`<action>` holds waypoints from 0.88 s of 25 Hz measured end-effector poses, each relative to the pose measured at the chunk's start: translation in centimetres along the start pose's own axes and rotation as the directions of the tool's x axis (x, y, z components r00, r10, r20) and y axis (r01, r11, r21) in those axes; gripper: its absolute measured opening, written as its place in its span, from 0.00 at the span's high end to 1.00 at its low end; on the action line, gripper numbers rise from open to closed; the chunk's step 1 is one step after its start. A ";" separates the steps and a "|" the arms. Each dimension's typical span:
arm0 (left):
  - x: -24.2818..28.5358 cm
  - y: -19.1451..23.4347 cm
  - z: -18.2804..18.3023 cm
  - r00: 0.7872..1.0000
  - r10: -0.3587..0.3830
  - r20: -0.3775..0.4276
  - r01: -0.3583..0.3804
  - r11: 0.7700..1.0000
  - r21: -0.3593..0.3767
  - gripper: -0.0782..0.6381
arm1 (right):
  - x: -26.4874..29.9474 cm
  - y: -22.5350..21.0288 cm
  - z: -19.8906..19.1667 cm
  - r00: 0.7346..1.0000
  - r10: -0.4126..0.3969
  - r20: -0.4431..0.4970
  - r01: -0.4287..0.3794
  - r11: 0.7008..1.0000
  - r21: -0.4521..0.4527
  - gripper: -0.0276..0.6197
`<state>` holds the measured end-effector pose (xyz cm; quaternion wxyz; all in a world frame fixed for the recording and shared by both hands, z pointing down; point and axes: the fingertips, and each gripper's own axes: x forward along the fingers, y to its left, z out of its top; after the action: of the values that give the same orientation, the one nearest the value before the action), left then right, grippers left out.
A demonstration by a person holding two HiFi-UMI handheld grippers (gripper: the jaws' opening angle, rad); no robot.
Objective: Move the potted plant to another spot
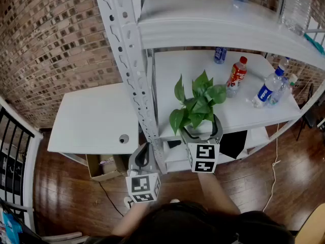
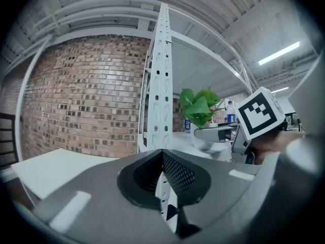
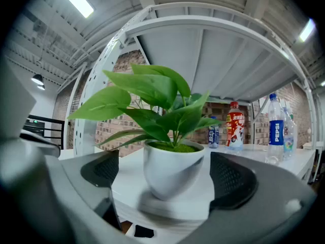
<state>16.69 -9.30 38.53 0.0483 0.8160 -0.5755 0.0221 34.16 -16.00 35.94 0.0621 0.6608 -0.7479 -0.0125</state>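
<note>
The potted plant (image 1: 198,103), green leaves in a round white pot (image 3: 172,169), stands near the front edge of the white shelf board (image 1: 244,113). My right gripper (image 1: 202,130) is level and open. Its two dark pads (image 3: 231,179) flank the pot, with a gap showing on each side. The left gripper view shows the plant (image 2: 199,108) behind the right gripper's marker cube (image 2: 259,113). My left gripper (image 1: 142,159) hangs lower left, in front of the shelf's upright post; its jaws (image 2: 162,159) meet at the tips with nothing between them.
A red bottle (image 1: 236,75), a blue-labelled bottle (image 1: 265,90) and a blue can (image 1: 220,55) stand further back on the same board. The perforated white post (image 1: 129,60) rises left of the plant. A white side table (image 1: 96,118) adjoins at left, with a cardboard box (image 1: 104,164) below. An upper shelf (image 1: 213,19) overhangs.
</note>
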 end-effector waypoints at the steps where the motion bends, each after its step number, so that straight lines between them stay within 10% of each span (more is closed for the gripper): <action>1: 0.0 0.1 -0.1 1.000 0.003 -0.002 -0.003 1.000 -0.003 0.87 | 0.5 -0.3 -0.1 1.000 -0.003 -0.010 0.003 1.000 0.004 0.11; 22: -0.5 0.7 -0.6 1.000 0.015 -0.010 -0.015 1.000 -0.013 0.87 | 0.2 -0.3 0.2 0.999 0.034 -0.030 -0.033 0.999 0.043 0.21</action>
<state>15.83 -8.98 39.09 0.0564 0.8113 -0.5815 0.0226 34.42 -16.29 35.74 0.0596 0.6495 -0.7579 0.0145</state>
